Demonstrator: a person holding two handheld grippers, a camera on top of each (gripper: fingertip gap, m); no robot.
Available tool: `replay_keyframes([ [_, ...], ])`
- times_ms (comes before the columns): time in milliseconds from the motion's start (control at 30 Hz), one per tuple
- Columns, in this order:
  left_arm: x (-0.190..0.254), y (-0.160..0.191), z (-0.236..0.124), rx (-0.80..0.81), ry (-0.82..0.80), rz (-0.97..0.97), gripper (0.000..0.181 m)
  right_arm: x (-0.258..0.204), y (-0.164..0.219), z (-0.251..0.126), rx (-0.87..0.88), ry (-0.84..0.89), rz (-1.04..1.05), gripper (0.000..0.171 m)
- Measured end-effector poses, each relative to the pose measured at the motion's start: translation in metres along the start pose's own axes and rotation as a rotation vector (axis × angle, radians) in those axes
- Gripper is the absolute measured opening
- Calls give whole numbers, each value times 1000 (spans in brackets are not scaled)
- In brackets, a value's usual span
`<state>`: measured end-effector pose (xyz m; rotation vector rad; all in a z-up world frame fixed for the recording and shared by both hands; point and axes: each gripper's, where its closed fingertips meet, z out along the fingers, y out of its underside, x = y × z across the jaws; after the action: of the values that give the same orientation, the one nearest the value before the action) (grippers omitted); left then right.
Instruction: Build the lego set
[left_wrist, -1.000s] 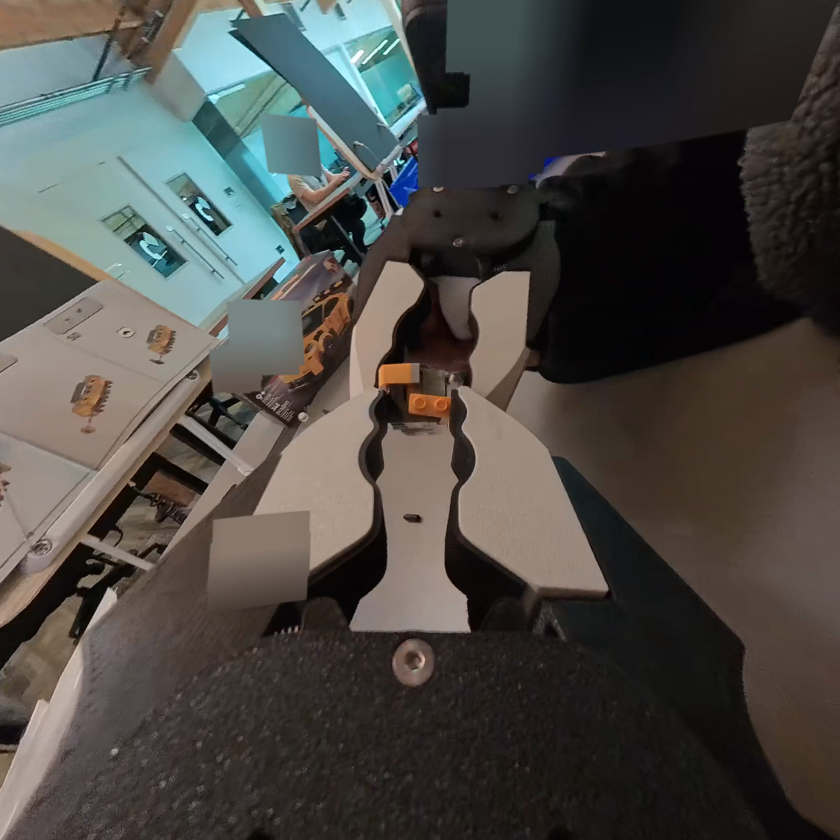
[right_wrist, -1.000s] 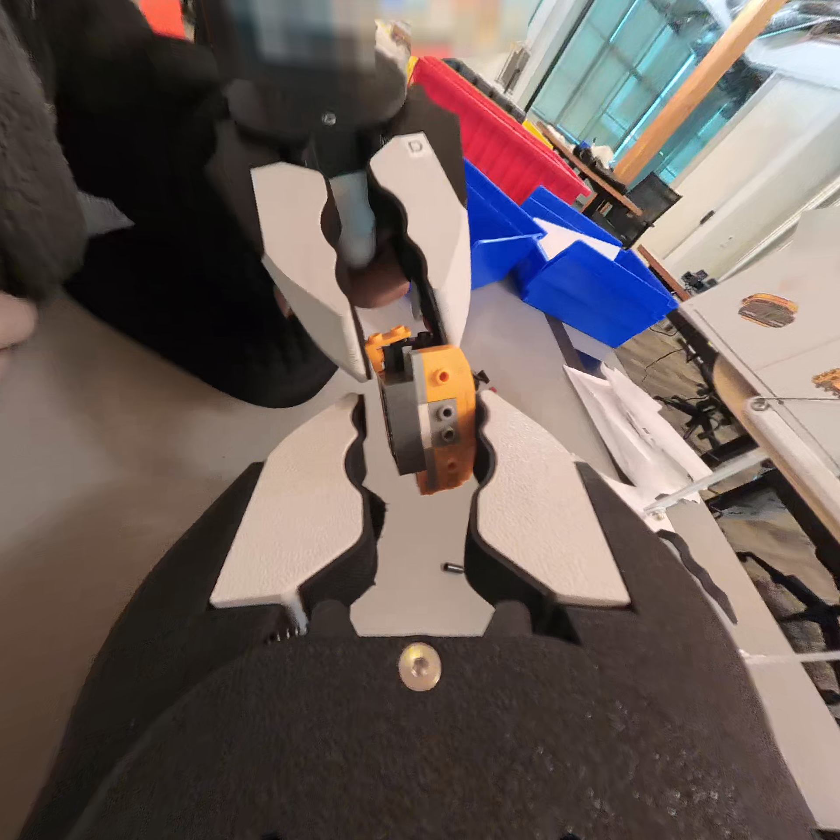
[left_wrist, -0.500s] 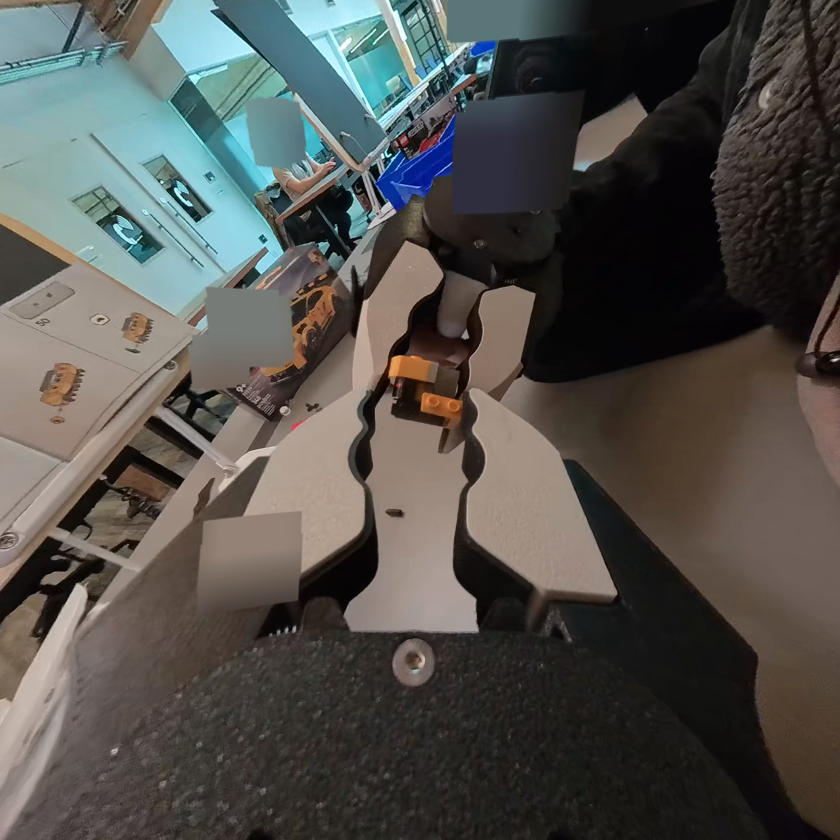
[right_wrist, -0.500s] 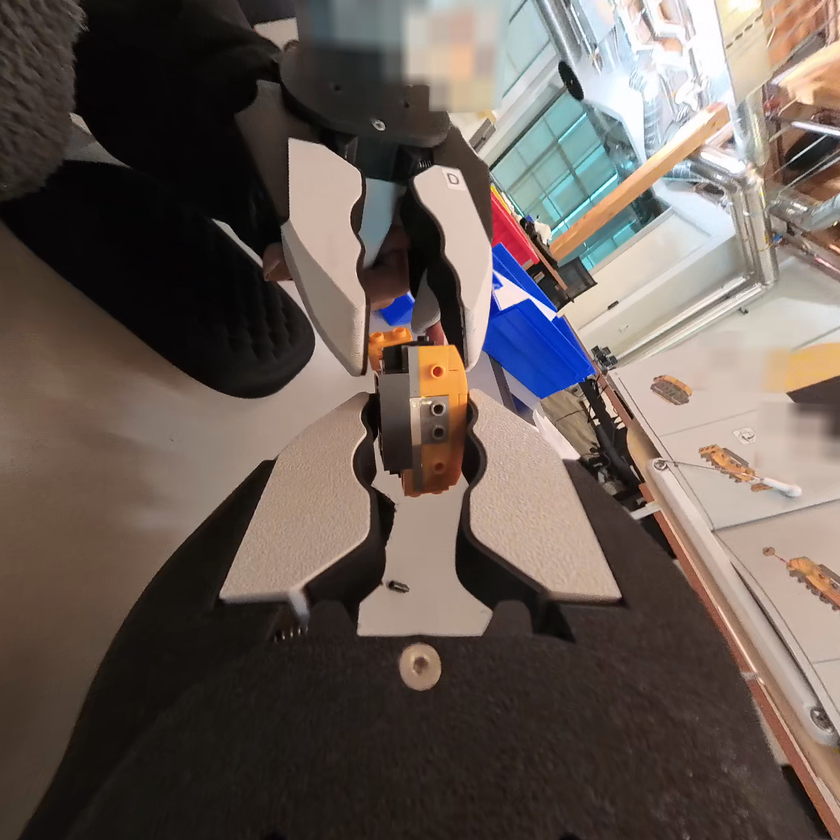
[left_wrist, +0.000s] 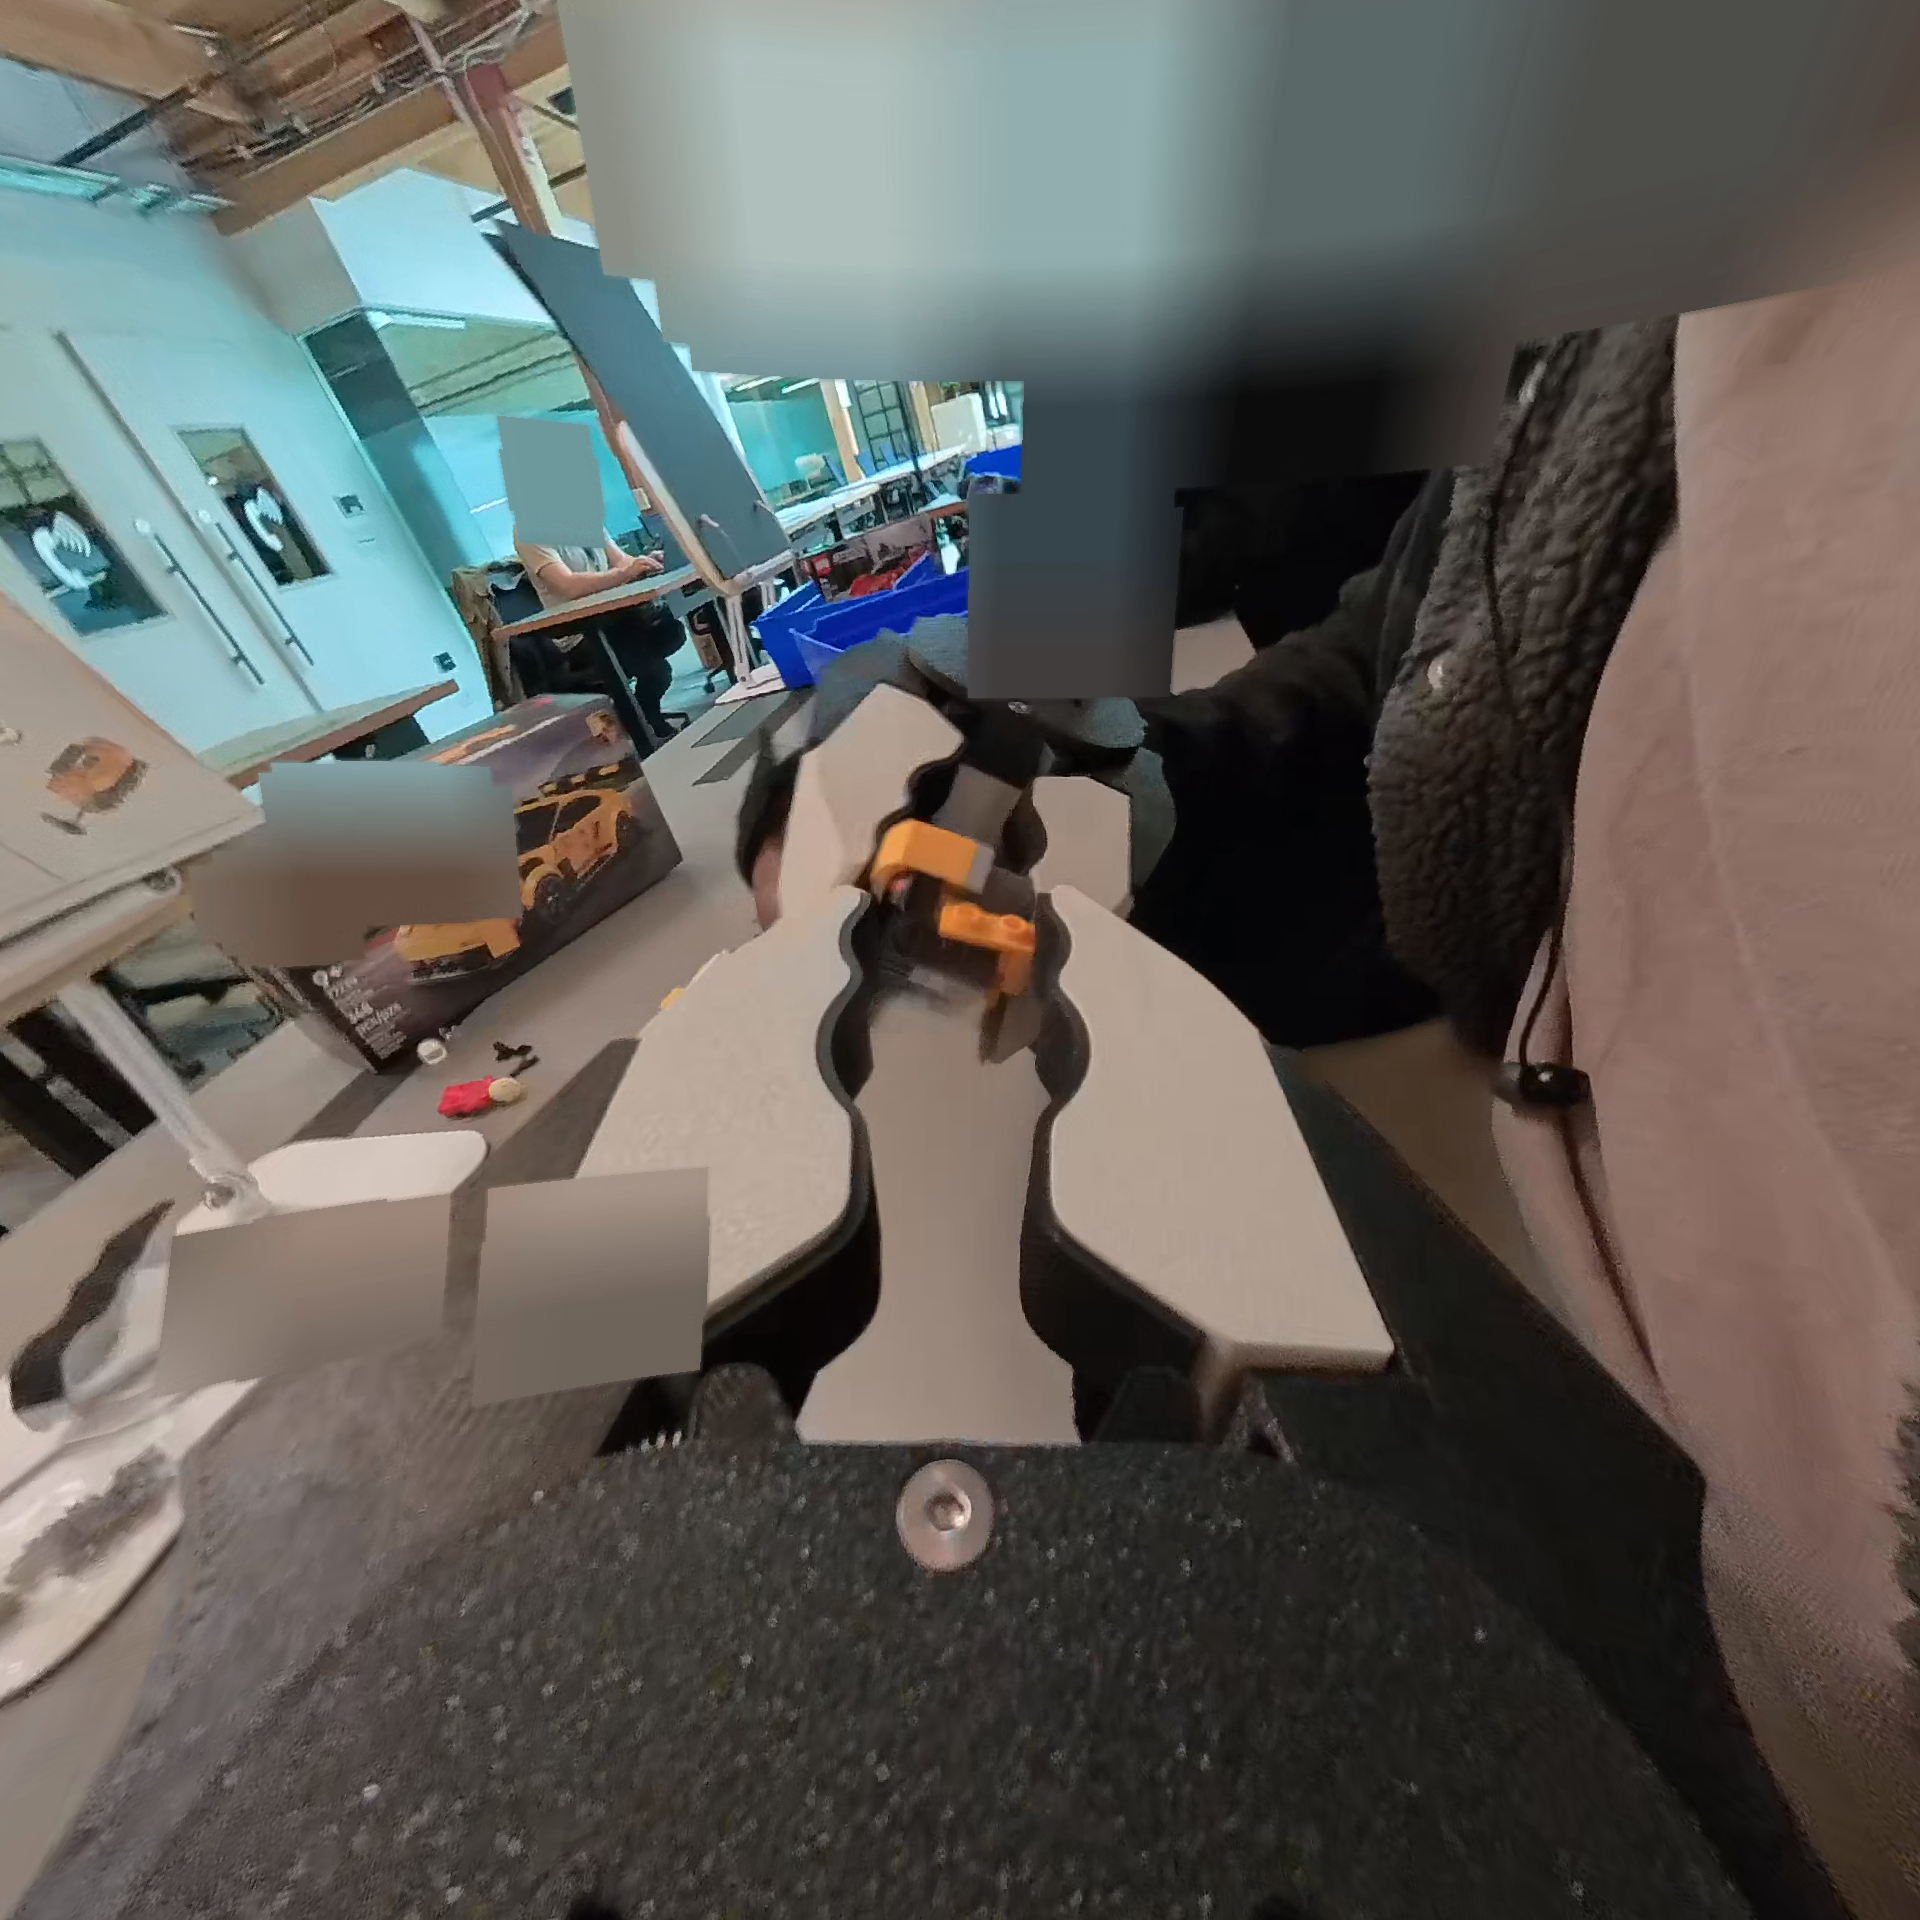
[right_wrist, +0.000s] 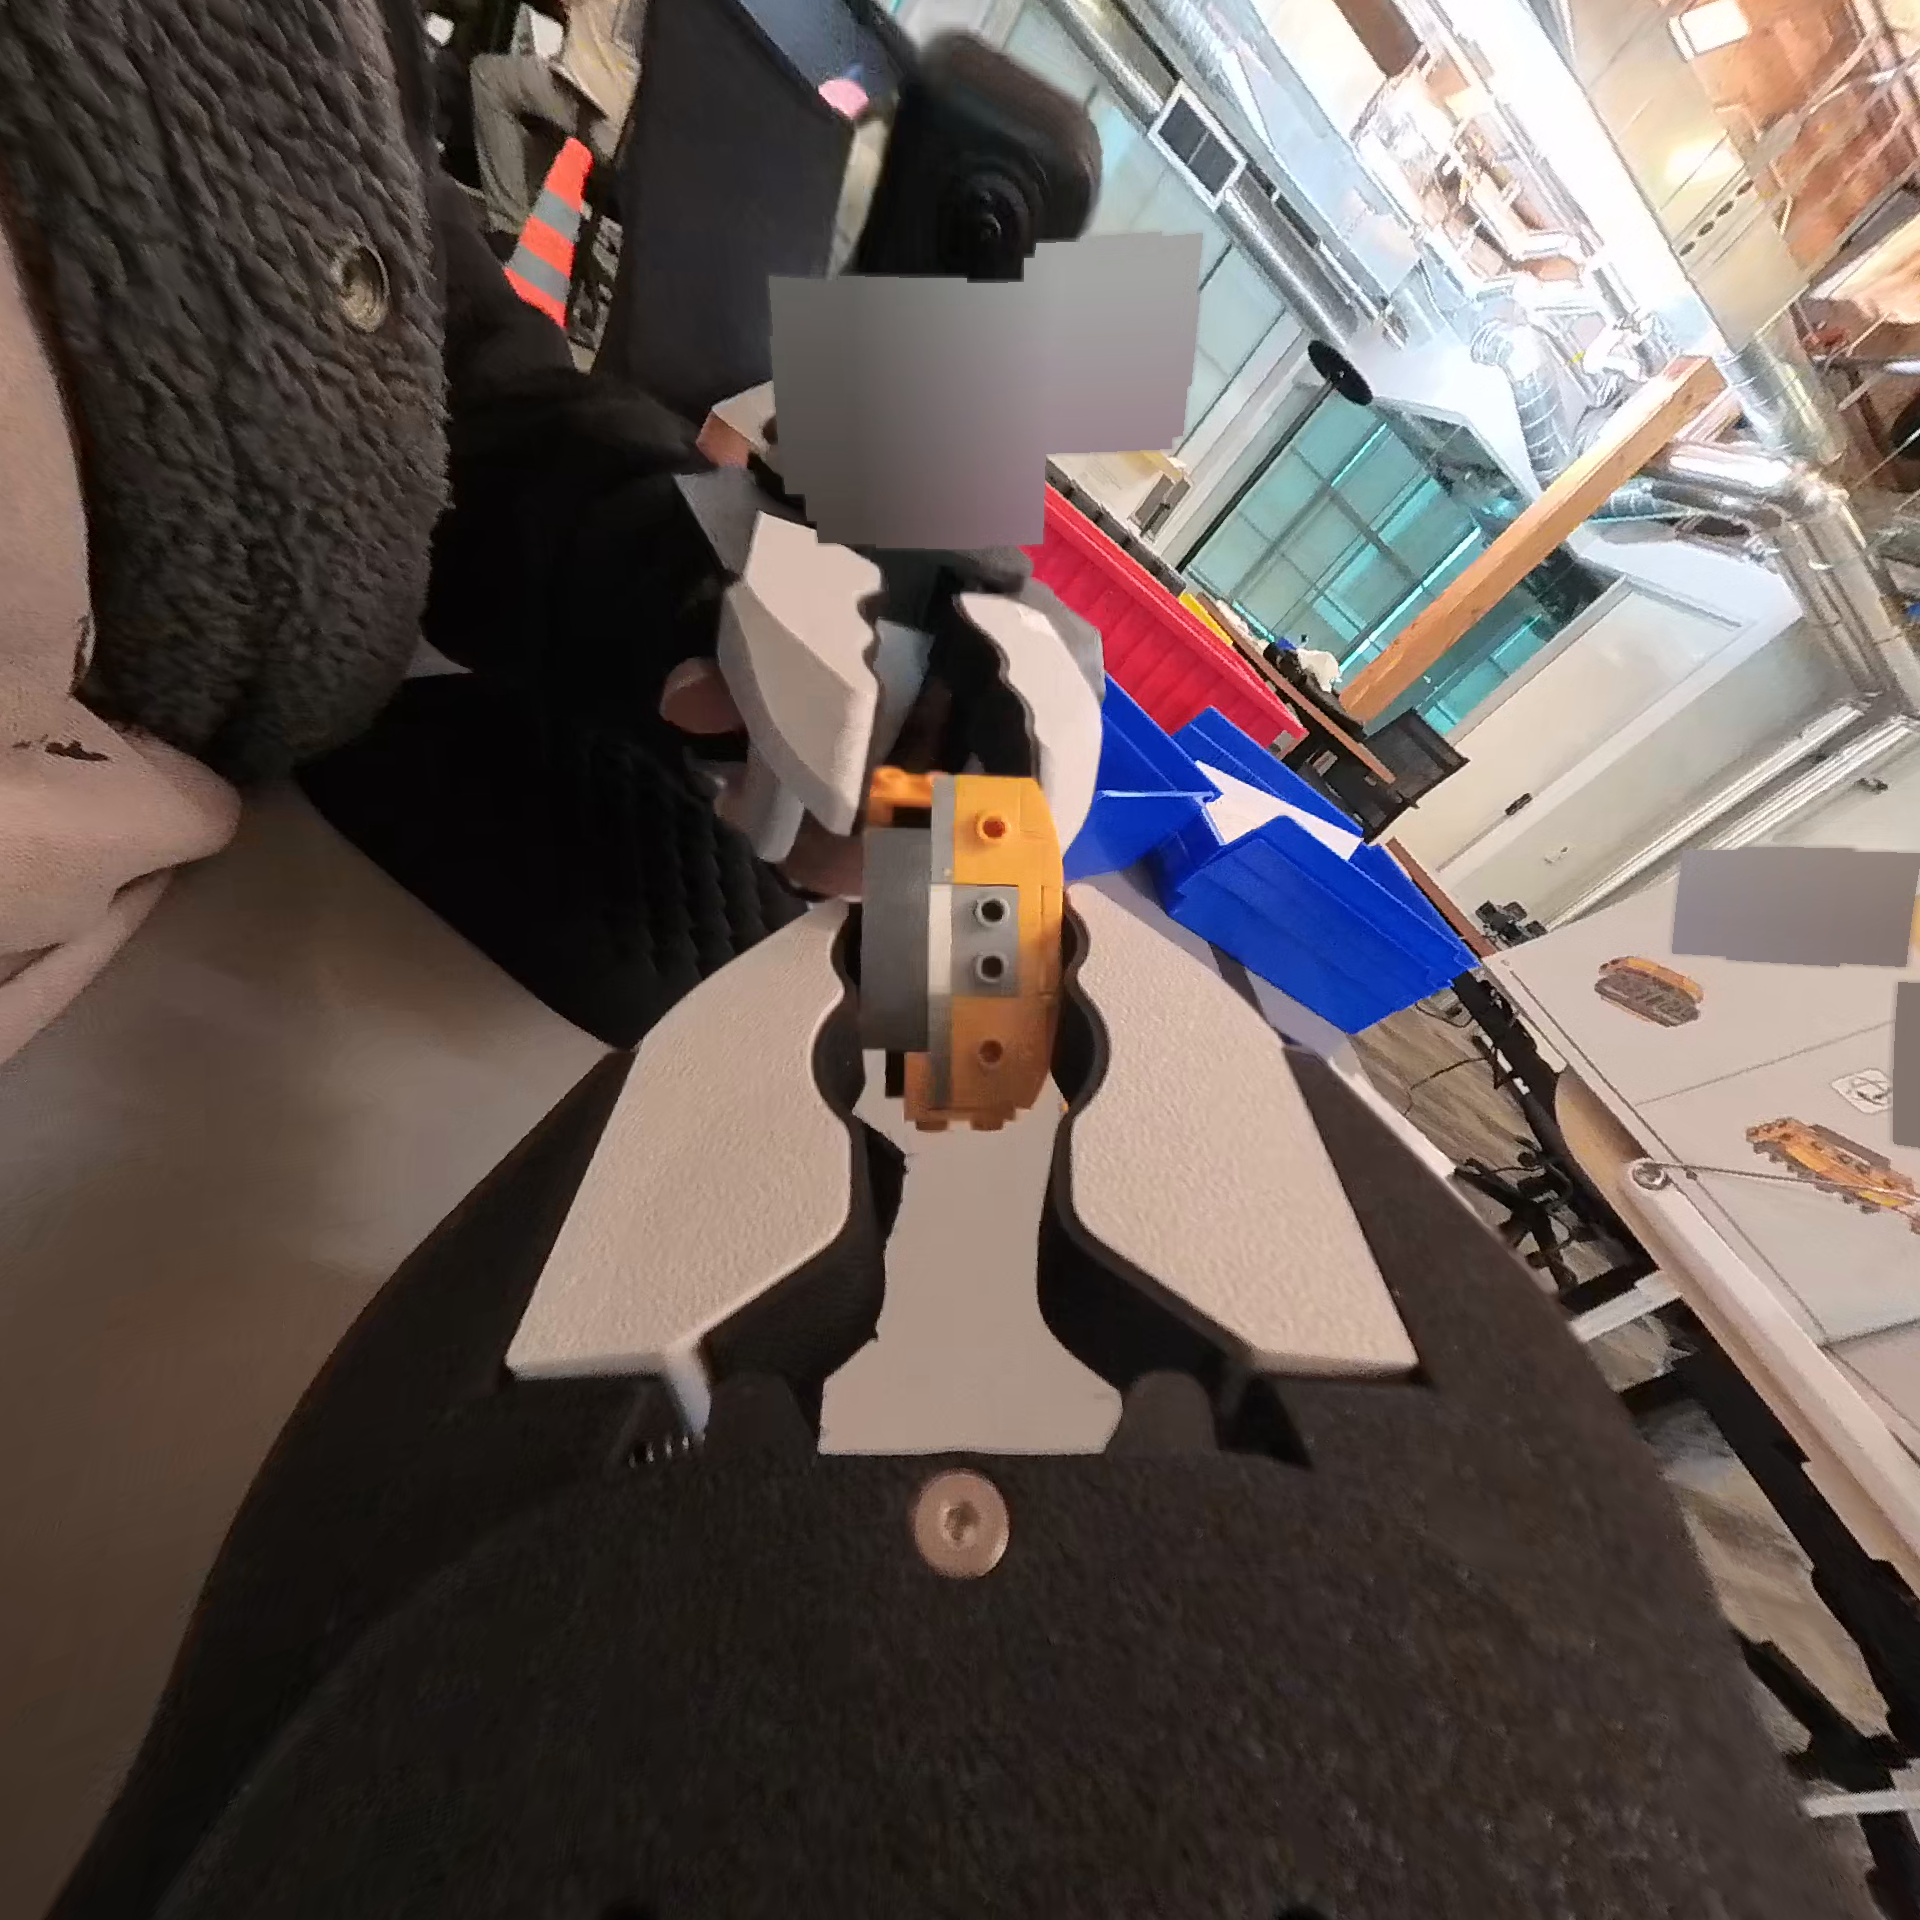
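R gripper (right_wrist: 961, 997), frame centre of right view: narrow, clamps orange-grey lego block (right_wrist: 971, 956) across sides, held in air.

L gripper (left_wrist: 951, 935), centre of left view: narrow too; small orange piece (left_wrist: 987, 925) sits at its tips, but firm grip or only touching, cannot tell.

Step, my guess: press piece onto block. Keep R steady, align studs first, push straight, no twist, else piece can slip out.

Far, left-middle of left view: lego box (left_wrist: 540, 883), loose bits (left_wrist: 480, 1093) on table (left_wrist: 665, 935).
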<state>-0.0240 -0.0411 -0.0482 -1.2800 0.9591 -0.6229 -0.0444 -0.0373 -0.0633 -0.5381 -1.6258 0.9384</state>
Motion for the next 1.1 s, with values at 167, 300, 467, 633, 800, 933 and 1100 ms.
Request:
replay_keyframes([
  [167,2,-1,-1,19,4,-33,28,-1,-2,1,12,-5,-1,33],
  [300,0,0,-1,22,-11,-51,28,1,1,1,25,-16,45,33],
  [467,-11,5,1,-35,-83,-32,28,8,12,5,-14,-8,163,33],
  [633,-25,21,-1,-170,-171,25,28,16,34,5,-181,33,125,38],
  [800,-27,39,-1,-314,-218,119,28,13,59,12,-350,73,31,34],
  [933,-22,23,5,-233,-195,97,28,10,45,13,-183,32,157,33],
  [1100,-15,-5,14,-60,-134,1,28,7,17,8,37,-68,372,34],
])
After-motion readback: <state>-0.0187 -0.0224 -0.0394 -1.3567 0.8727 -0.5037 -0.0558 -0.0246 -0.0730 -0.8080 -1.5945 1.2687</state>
